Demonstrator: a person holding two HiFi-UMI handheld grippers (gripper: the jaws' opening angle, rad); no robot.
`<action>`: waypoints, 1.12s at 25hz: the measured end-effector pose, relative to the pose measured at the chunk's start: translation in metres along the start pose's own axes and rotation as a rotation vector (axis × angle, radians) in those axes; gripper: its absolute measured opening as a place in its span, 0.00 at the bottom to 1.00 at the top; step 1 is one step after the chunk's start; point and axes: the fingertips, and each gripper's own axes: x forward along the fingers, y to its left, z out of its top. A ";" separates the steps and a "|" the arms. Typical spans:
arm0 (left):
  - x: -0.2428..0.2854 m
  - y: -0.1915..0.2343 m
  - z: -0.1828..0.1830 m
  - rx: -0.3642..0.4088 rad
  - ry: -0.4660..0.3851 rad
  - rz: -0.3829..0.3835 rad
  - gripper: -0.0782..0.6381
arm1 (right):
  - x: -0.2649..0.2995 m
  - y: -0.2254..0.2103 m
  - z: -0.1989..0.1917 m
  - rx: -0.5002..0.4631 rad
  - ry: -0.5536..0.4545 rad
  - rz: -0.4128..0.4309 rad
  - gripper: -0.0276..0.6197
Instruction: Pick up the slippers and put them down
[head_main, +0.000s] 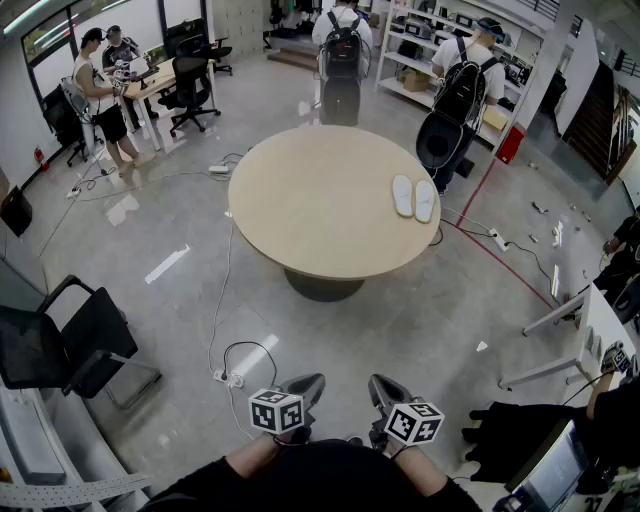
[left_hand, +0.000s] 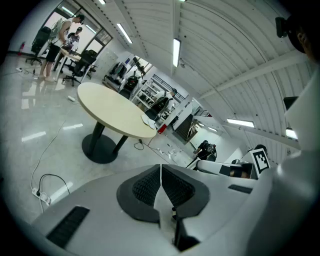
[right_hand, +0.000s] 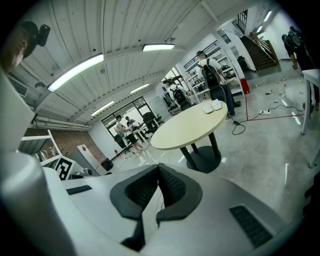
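A pair of white slippers (head_main: 414, 198) is seen lying side by side, touching or nearly so, on a round beige table (head_main: 300, 205) in the upper middle of the head view. They are placed near the table's right edge, with their length running roughly up and down the frame. The table is carried on a single dark pedestal base (head_main: 322, 286) on the grey floor. At the bottom centre of that view the left gripper (head_main: 308, 384) and the right gripper (head_main: 382, 388) are held close beside each other, both tilted a little downward and pointed toward the table, which is well apart from them. A cube with square markers (head_main: 276, 410) is seen on the left one, and another (head_main: 413, 422) on the right. In the left gripper view the dark ribbed pads are pressed together with nothing between them, and the same is shown in the right gripper view. A white cable with a power strip (head_main: 231, 378) is laid on the floor just left of the grippers. A black chair (head_main: 62, 346) is placed at the lower left. Two people with black backpacks (head_main: 343, 50) are seen at the shelves along the top.
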 end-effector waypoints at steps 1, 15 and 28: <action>0.002 -0.011 -0.007 0.007 0.006 -0.007 0.14 | -0.012 -0.005 -0.003 0.002 -0.002 -0.005 0.07; 0.074 -0.127 -0.043 0.143 0.068 -0.031 0.14 | -0.111 -0.105 0.032 0.139 -0.139 -0.011 0.07; 0.115 -0.156 -0.037 0.147 0.081 0.031 0.14 | -0.127 -0.164 0.055 0.217 -0.122 -0.016 0.07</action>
